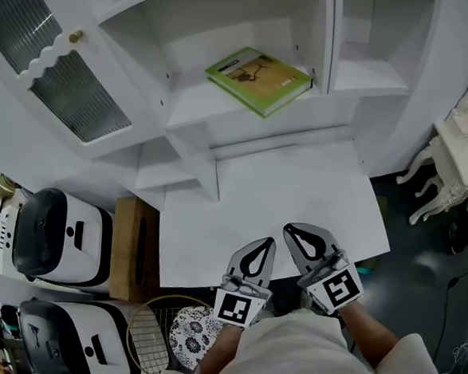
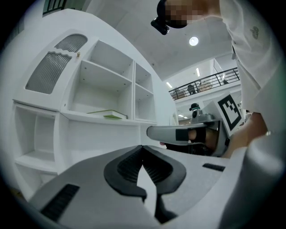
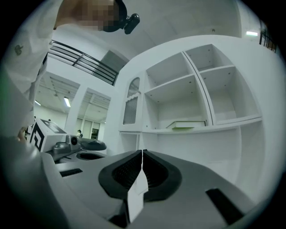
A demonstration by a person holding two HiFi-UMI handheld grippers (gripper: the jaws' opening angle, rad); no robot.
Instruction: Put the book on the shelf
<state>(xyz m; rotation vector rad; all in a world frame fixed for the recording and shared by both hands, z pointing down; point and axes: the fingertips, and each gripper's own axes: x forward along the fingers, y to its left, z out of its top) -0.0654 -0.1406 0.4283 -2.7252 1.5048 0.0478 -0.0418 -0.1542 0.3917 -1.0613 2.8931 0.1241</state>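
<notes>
Closest to the person, the left gripper (image 1: 263, 251) and the right gripper (image 1: 297, 236) hang side by side just over the near edge of the white desk top (image 1: 298, 187). Both point toward the white shelf unit (image 1: 183, 111). Each gripper's own view shows its jaws pressed together with nothing between them, so both are clenched and empty. They are held low and close to the body, probably because neither has anything left to carry.

Beyond them the desk top runs bare up to the foot of the shelf unit. The green book (image 1: 259, 80) lies flat, cover up, on the unit's open middle shelf. It sits toward the divider on the right, one corner slightly over the front edge, well apart from both grippers. With the book resting there unsupported, the task looks finished.
</notes>
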